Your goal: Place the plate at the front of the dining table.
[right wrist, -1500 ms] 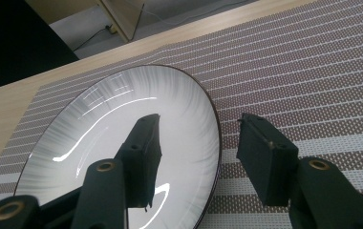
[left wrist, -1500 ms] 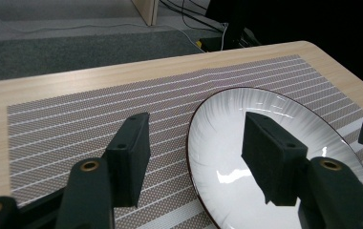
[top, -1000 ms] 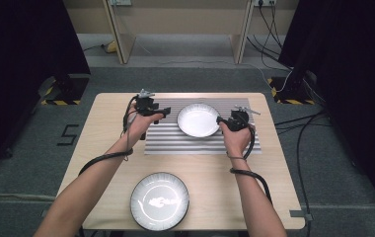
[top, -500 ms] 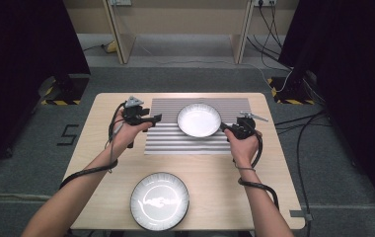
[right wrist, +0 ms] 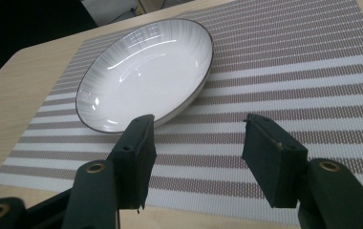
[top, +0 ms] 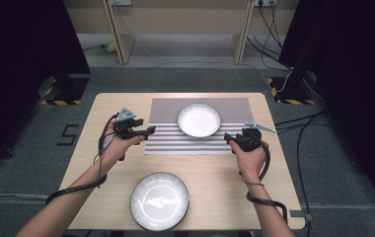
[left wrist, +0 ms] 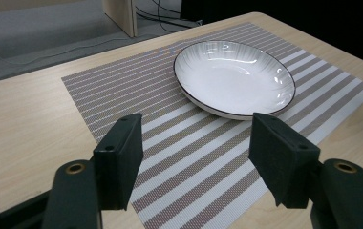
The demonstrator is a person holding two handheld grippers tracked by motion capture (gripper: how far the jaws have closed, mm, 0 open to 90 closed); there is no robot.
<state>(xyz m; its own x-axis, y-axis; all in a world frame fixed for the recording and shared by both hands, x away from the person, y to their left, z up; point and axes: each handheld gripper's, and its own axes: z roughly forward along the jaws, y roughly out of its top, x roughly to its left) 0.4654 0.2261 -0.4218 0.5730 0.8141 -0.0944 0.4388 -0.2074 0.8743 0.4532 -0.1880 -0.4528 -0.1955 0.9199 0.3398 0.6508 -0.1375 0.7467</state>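
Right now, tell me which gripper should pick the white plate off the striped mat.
Right, marginally. The right gripper sits open at the striped mat's near corner, close to the white plate's rim. The left gripper, also open, is slightly farther from it.

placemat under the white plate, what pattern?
Placemat: woven grey-brown and white stripes; clearest in the left gripper view.

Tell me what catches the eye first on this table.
A glossy white bowl with a thin dark rim sits on the striped placemat at the far middle of the table. A second, darker-rimmed plate lies at the near edge, between the person's forearms. The left gripper and right gripper, both open, flank the bowl without touching it.
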